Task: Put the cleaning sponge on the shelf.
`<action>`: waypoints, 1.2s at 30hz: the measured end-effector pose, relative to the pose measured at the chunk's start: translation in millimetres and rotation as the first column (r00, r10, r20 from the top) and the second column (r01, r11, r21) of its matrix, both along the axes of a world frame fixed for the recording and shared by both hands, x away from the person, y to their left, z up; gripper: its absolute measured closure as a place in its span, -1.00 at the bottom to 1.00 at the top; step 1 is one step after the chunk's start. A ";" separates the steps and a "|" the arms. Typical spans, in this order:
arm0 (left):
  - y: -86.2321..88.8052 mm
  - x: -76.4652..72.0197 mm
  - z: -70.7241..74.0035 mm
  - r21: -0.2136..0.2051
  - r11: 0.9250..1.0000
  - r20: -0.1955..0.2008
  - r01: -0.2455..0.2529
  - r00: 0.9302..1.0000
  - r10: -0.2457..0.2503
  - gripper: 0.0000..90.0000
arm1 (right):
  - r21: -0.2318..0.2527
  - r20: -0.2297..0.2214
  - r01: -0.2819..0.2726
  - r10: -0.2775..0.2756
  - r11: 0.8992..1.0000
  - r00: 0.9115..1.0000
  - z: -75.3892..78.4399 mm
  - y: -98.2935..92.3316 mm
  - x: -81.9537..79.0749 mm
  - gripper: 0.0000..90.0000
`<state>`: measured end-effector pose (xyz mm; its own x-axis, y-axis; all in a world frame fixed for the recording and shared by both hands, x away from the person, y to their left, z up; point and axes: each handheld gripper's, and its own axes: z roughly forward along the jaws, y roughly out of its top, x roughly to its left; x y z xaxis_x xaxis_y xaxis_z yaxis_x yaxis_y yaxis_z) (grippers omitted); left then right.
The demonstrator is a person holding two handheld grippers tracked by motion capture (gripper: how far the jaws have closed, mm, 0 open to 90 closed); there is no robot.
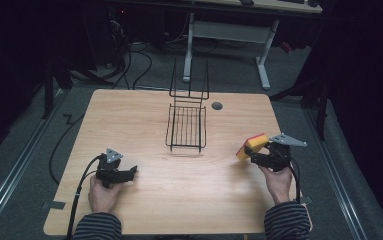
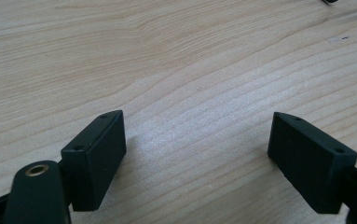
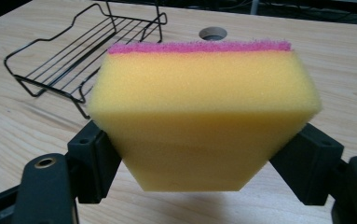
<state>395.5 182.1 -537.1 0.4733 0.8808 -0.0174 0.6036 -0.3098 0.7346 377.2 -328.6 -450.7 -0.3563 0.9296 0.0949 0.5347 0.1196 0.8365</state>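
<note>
- The left tongs [image 1: 129, 173], gripped in the left hand [image 1: 102, 194] low over the bench [image 1: 179, 200], point toward the right with jaws spread wide on bare wood.
- The right tongs [image 1: 257, 156], held by the right hand [image 1: 277, 181], angle up and left, clamped on a yellow sponge [image 1: 251, 146] with a pink face, lifted off the bench.
- Beyond and left of the sponge stands a black wire rack [image 1: 186, 126].
- A round hole [image 1: 217, 106] lies farther back.

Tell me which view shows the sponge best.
The right gripper view: the sponge is close up, yellow with a pink top, squeezed between the right gripper's jaws. The high view shows it small above the table. The left gripper view faces bare wood.
</note>
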 end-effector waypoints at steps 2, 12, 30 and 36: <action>0.1 0.0 0.1 0.000 1.000 -0.001 0.001 1.000 -0.001 -0.56 | 0.016 -0.003 -0.014 0.014 1.000 1.000 2.0 2.2 -0.1 -0.47; -0.1 0.0 0.0 0.000 1.000 0.001 0.001 1.000 -0.001 -0.56 | 0.047 0.004 -0.089 0.089 0.995 0.996 11.4 19.3 3.8 -0.47; -0.2 -0.1 0.0 -0.001 1.000 0.001 0.003 1.000 -0.003 -0.56 | 0.047 0.017 -0.193 0.192 0.980 0.981 25.3 58.6 19.3 -0.47; -0.2 -0.1 -0.1 -0.001 1.000 0.001 0.005 1.000 -0.005 -0.56 | 0.044 0.021 -0.224 0.224 0.974 0.974 30.7 72.9 25.8 -0.47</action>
